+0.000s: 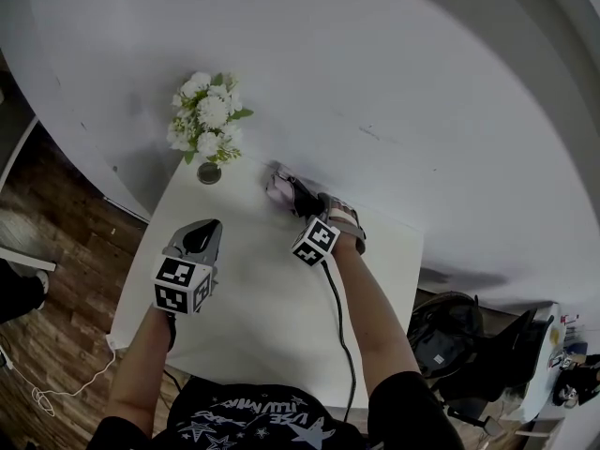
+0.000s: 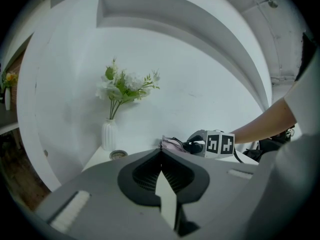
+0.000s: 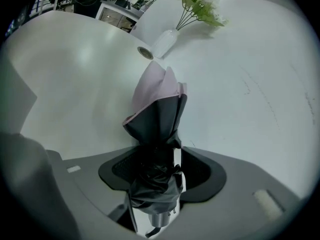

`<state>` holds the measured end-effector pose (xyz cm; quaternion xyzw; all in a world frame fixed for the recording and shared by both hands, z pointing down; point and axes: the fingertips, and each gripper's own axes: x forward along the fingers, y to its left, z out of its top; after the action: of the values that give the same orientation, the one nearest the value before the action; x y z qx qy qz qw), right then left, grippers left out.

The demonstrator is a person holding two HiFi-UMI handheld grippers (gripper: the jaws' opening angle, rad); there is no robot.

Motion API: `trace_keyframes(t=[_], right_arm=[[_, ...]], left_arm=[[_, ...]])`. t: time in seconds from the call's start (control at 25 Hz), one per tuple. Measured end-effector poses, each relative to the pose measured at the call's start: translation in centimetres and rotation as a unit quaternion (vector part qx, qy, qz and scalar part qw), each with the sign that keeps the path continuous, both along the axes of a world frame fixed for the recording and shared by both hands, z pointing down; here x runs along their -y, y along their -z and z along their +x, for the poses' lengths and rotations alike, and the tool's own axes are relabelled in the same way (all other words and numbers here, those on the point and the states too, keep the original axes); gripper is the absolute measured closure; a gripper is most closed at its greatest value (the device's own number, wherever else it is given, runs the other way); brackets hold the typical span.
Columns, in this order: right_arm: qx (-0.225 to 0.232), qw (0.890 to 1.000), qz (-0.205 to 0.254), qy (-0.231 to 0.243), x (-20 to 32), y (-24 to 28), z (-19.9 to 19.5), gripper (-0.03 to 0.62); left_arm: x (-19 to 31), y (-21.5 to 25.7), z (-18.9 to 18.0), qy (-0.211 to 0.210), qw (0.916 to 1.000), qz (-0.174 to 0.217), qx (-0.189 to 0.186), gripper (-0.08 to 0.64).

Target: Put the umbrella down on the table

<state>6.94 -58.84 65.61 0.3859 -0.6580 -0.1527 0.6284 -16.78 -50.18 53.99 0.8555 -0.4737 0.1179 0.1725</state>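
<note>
Right gripper (image 1: 302, 200): jaws wide, folded umbrella (image 3: 155, 104) loose between them, canopy end ahead, resting on table (image 1: 253, 307). Left gripper (image 1: 199, 239) closed, empty. Umbrella likely light, fabric soft, slippery; best hold at stiff handle end.

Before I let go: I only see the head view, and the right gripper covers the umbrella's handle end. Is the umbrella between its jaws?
Observer: Yes. The right gripper view shows the folded umbrella running up between the right gripper's jaws, which stand wide around it.
Operator: And the other one, is it carrying anything?
Observer: No. The left gripper's jaws are together with nothing between them.
Operator: Is there anything past the tip that I could knock?
Observer: A white vase stands upright beyond the tip, apart from it. From above, the flowers hide it.
</note>
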Motion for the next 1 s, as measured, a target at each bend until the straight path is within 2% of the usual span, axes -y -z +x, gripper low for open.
trace_keyframes(t=[0.28, 0.52, 0.8, 1.0], right_arm=[[0.021, 0.999, 0.019, -0.022, -1.2, 2.1, 0.6, 0.321], [0.058, 0.997, 0.05, -0.023, -3.4, 5.5, 0.1, 0.362], [0.117, 0.988, 0.097, -0.005, -6.6, 10.2, -1.1, 0.414], [0.188, 0.978, 0.088, -0.016, -10.0, 11.6, -2.3, 0.437]], left_arm=[[-0.9, 2.0, -0.3, 0.006, 0.9998, 0.017, 0.0, 0.557], [-2.7, 4.3, 0.2, 0.01, 0.9992, 0.038, -0.004, 0.556], [-5.8, 7.3, 0.9, 0.017, 0.9976, 0.067, -0.007, 0.557], [-8.5, 8.5, 1.1, 0.033, 0.9964, 0.078, -0.008, 0.556]])
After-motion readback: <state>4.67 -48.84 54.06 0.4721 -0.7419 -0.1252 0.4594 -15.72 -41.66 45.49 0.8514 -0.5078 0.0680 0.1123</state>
